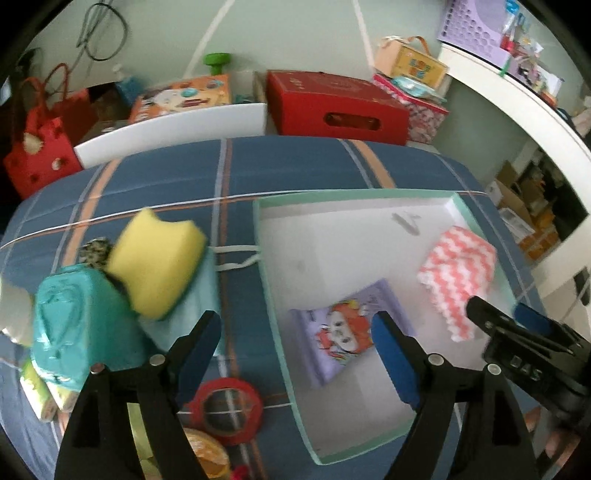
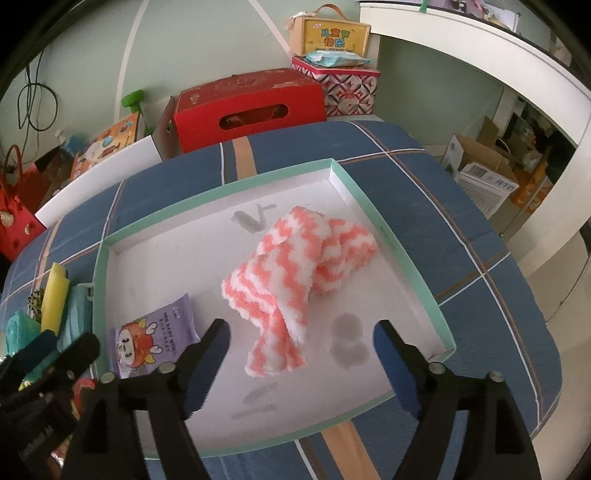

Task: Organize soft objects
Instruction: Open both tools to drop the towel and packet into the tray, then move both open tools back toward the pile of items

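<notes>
A pink-and-white zigzag towel (image 2: 295, 284) lies loosely folded inside a shallow white tray with a mint-green rim (image 2: 388, 236), toward the tray's far right part. Near the tray's left wall lies a purple wipes pack (image 2: 155, 339) with a red cartoon face; its print reads "BABY WIPES", the smaller lines too blurred to read. The tray sits on a worktop covered by a blue plaid cloth (image 2: 461, 229) with orange and white stripes.

The right claw (image 2: 301, 347) hangs above the tray's near side, its blue-padded jaws spread wide and empty, the towel's trailing end lying between and just beyond them. The left claw (image 1: 295, 347) also stands wide apart and holds nothing; it hovers over the tray's left rim, with the wipes pack (image 1: 343, 332) just ahead of its right finger.

On the cloth left of the tray lie a yellow sponge (image 1: 155, 262), touching a teal pouch (image 1: 81, 328), with a pale blue cloth (image 1: 199, 295) under the sponge. A red tape roll (image 1: 225, 410) rests near the worktop's near edge.

Beyond the far edge stands a red box (image 2: 247, 107) with an oval cut-out, a patterned tin (image 2: 347, 86) beside it, and on that a yellow carry case (image 2: 328, 35) printed with Chinese characters. A red bag (image 1: 37, 155) sits off the far left corner.
</notes>
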The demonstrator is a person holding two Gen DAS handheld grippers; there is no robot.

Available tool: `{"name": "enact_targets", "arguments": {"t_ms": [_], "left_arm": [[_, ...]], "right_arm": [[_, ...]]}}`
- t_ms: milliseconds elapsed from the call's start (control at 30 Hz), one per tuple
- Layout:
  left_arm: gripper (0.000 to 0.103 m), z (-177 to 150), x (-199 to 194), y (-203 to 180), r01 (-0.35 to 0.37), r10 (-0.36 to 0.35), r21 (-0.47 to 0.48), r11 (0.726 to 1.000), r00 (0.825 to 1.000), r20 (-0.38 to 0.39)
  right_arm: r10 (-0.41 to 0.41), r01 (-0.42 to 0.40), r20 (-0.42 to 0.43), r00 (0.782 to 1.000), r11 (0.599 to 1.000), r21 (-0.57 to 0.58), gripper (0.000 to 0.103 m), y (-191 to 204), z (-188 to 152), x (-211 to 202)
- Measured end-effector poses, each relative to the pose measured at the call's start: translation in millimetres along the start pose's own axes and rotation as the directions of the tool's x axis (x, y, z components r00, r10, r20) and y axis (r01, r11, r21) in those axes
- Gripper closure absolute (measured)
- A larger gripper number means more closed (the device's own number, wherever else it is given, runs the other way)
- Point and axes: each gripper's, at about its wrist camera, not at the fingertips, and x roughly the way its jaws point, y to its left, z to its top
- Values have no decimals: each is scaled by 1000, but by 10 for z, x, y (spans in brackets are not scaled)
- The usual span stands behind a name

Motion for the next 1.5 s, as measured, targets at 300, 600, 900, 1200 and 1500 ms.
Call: {"name": "enact_targets", "arguments": {"t_ms": [300, 600, 900, 1200, 1500], "left_arm": [[8, -47, -75, 226, -70, 70, -50, 996, 998, 4], [8, -104, -278, 317, -69, 70, -70, 995, 997, 12], [8, -133, -562, 503, -28, 31, -99, 995, 999, 31], [8, -214, -881, 1129, -111, 129, -218, 970, 989, 68], [8, -543, -1109, 1947, -234, 269, -391, 890, 962, 36]], "right_arm": [[11, -11, 72, 997, 1000, -2, 0, 33, 13, -123], [111, -113, 115, 987, 993, 16, 0, 146, 16, -240], [133, -127, 115, 985, 990, -53, 0, 389, -16, -311], [157, -151, 114, 981, 987, -52, 0, 460, -25, -403], [315, -298, 41, 948, 926, -230, 0, 1188, -240, -495]]}}
